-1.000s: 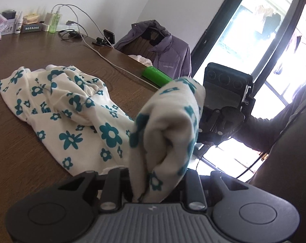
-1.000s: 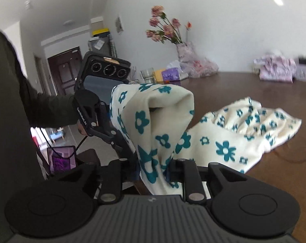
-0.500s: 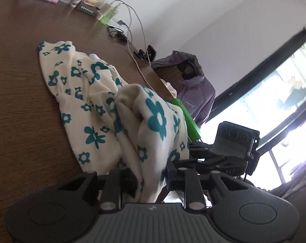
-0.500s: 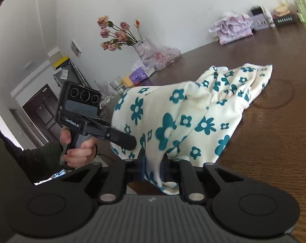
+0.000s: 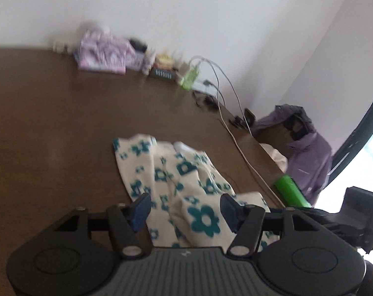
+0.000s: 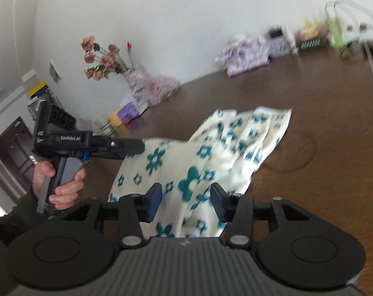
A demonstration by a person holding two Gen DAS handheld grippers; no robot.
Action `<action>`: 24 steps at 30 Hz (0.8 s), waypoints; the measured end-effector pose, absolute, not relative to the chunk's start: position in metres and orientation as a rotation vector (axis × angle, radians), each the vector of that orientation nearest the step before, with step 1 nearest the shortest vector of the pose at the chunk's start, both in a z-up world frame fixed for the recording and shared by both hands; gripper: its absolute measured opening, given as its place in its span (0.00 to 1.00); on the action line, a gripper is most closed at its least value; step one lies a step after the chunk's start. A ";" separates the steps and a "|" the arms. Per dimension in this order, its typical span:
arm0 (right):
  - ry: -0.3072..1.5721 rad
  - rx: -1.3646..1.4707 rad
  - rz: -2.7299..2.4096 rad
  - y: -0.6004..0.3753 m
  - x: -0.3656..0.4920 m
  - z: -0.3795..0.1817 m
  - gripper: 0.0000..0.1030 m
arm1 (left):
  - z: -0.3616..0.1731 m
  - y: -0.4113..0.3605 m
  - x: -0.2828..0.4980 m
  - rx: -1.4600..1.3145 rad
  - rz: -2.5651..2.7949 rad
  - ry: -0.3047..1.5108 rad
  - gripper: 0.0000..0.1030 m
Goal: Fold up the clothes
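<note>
Left gripper (image 5: 185,208): jaws opening, pads seen apart w/ nothing pinched; the floral garment (image 5: 176,185) lies below and between them, let go. Right gripper (image 6: 185,202): likewise opening, pads clear of the cloth, fabric seen in the gap but not clamped. The garment is spread on the tabletop (image 5: 50,128) at its near edge, close to the right-hand corner, w/ one end hanging slightly over that edge. It looks doubled over once, approx. in half, still rumpled. Judged: one fold laid down; smoothing and at least one more fold are left.
</note>
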State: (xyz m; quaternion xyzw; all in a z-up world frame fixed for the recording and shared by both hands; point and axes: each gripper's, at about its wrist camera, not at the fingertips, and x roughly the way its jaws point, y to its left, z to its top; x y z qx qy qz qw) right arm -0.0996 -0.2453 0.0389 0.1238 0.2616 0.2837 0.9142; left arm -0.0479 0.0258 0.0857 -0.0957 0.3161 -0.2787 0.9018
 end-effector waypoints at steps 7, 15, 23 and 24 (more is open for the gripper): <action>0.407 -0.032 0.461 -0.179 -0.095 0.059 0.15 | 0.072 -0.047 -0.080 0.254 -0.618 0.523 0.11; 0.570 -0.077 0.395 -0.151 -0.081 0.017 0.12 | 0.032 -0.041 -0.060 0.206 -0.594 0.605 0.10; 0.547 0.121 0.341 -0.184 -0.089 0.030 0.18 | 0.046 -0.026 -0.056 0.140 -0.629 0.579 0.25; 0.532 0.123 0.325 -0.188 -0.091 0.034 0.29 | 0.049 -0.018 -0.058 0.112 -0.623 0.576 0.30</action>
